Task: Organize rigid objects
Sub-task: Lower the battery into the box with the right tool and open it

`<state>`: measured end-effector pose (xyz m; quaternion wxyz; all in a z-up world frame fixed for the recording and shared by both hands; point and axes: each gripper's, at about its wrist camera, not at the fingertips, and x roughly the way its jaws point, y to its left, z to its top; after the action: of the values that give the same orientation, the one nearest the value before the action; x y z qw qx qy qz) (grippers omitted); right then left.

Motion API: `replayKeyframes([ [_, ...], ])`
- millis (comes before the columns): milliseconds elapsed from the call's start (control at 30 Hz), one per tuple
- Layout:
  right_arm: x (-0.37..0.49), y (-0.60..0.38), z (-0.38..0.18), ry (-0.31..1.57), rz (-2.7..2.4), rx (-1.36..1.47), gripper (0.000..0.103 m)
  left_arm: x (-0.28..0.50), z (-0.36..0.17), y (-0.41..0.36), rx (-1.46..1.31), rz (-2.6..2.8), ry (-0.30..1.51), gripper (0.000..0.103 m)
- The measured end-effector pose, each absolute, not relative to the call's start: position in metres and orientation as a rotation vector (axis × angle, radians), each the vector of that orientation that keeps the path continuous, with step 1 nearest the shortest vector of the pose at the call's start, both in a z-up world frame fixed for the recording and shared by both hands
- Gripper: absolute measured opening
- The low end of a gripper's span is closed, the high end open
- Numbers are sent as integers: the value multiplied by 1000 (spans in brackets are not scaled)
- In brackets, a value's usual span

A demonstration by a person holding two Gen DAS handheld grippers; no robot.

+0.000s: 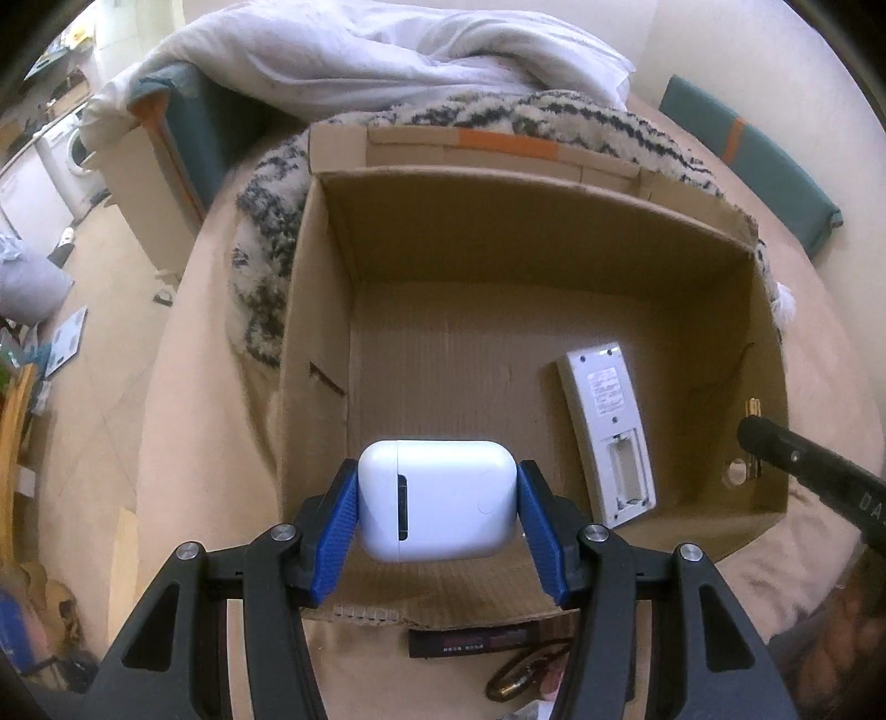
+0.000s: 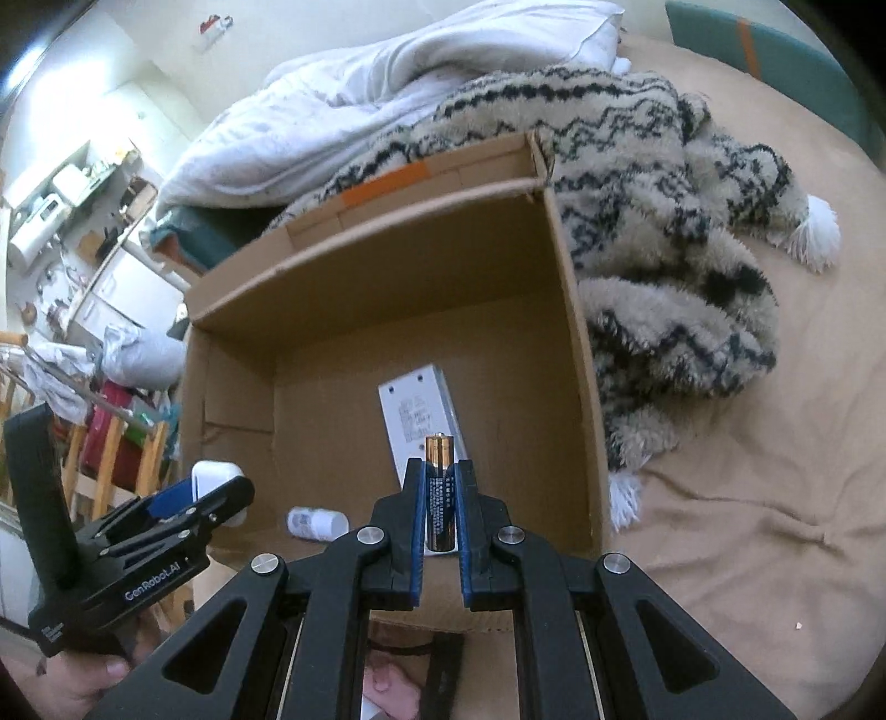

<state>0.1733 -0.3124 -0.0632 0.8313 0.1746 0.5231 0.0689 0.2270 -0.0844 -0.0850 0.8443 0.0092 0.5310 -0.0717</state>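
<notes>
we hold an earbud case (image 1: 437, 501) in our left gripper (image 1: 437, 509) and a battery (image 2: 439, 487) in our right gripper (image 2: 440, 498), both over the near edge of an open cardboard box (image 1: 332, 266). inside it, ahead of the right gripper, lies a remote control (image 2: 421, 412); a small bottle (image 2: 317, 523) lies to that gripper's left. beyond the box lies a blanket (image 2: 664, 232).

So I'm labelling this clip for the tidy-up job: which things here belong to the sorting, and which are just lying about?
Part of the job:
- cardboard box
- white earbud case in the left gripper
- battery in the right gripper
- white remote, face down in the box
- small white bottle in the box

Just lying about:
- patterned fleece blanket
- white duvet
</notes>
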Motion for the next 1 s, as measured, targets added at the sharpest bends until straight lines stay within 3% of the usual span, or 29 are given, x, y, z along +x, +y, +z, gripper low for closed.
replayKeyframes([
  [1000,178,-296,-79,1168,95,243,11,229,-94,-88,56,-93,1121,53],
])
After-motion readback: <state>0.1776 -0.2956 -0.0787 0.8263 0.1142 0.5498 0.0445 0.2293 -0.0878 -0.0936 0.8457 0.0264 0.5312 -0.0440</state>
